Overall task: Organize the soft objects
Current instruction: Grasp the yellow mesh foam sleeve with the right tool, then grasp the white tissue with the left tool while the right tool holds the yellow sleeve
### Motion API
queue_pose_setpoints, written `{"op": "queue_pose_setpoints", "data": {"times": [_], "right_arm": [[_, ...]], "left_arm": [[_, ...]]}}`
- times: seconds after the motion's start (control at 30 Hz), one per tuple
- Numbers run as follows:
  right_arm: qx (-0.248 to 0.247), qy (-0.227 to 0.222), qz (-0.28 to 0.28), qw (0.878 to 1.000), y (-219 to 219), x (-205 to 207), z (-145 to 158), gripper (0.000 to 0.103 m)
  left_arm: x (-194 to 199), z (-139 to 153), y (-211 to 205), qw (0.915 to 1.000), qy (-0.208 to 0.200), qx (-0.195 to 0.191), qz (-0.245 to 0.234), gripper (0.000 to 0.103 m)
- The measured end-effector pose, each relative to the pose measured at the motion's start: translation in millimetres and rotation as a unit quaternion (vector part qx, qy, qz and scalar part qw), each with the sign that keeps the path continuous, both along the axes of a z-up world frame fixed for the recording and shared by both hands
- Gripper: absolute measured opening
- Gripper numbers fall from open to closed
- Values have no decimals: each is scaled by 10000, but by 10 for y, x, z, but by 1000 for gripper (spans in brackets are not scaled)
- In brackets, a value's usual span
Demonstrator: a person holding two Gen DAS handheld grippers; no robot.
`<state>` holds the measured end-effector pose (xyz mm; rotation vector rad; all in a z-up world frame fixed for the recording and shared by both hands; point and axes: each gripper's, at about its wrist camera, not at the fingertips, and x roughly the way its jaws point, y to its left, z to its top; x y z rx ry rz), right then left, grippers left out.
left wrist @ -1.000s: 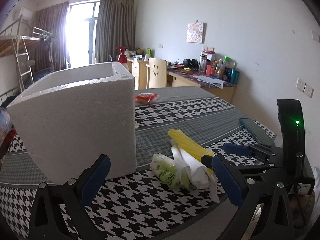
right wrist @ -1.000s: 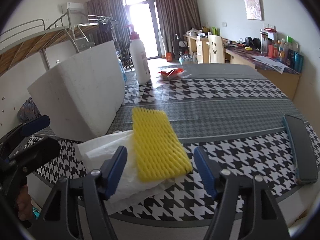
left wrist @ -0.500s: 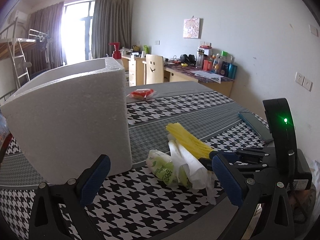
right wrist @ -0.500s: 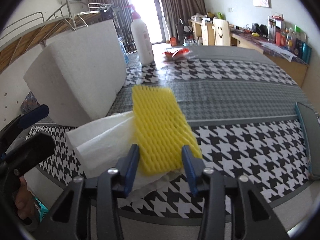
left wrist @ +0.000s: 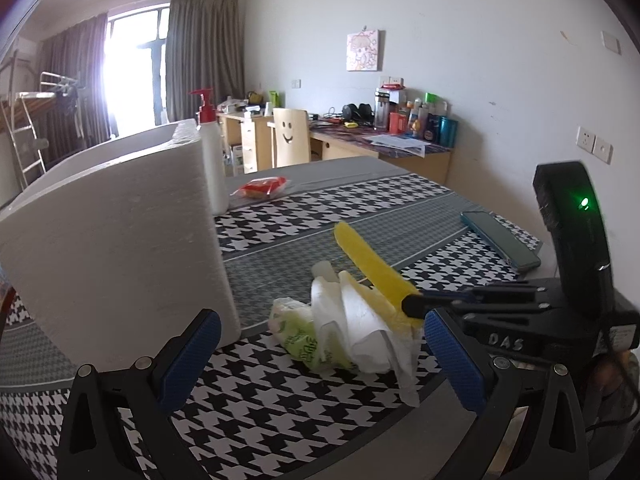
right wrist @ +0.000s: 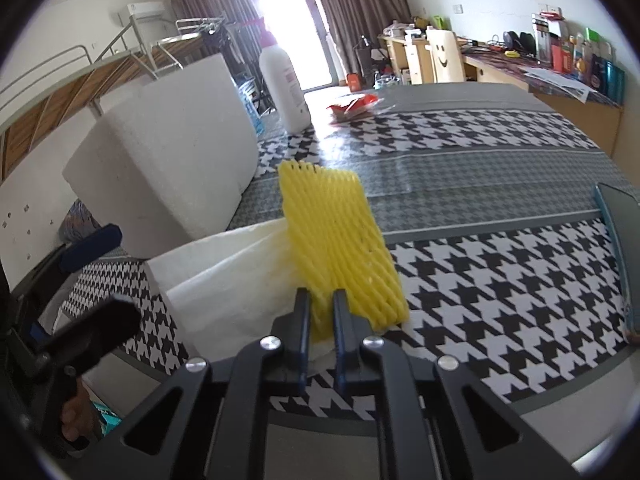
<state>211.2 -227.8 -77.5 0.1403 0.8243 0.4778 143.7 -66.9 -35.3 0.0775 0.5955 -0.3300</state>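
Since a second ago, our right gripper point(right wrist: 320, 312) has gone from jaws spread wide to clamped on the near end of the yellow foam net point(right wrist: 336, 240), lifting its far end. Left of it, we see the white foam box point(left wrist: 116, 232); our left gripper point(left wrist: 320, 344) hangs wide apart, with the green bag point(left wrist: 296, 332) and white paper point(left wrist: 356, 320) just ahead.

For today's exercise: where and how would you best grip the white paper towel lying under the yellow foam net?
Grip the paper towel at its free corner left of the yellow foam net, coming from the table's near edge. There it lies bare and folded. The right gripper already pinches the net, so the open left gripper could take it.
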Motion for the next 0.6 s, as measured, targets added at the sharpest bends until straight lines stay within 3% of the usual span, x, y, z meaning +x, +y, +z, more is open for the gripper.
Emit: {"op": "queue_pose_setpoints", "data": {"times": [0.6], "right_arm": [[43, -178, -544, 9983, -286, -82, 93, 13]], "left_arm": [[164, -140, -311, 9988, 196, 344, -283, 99]]}}
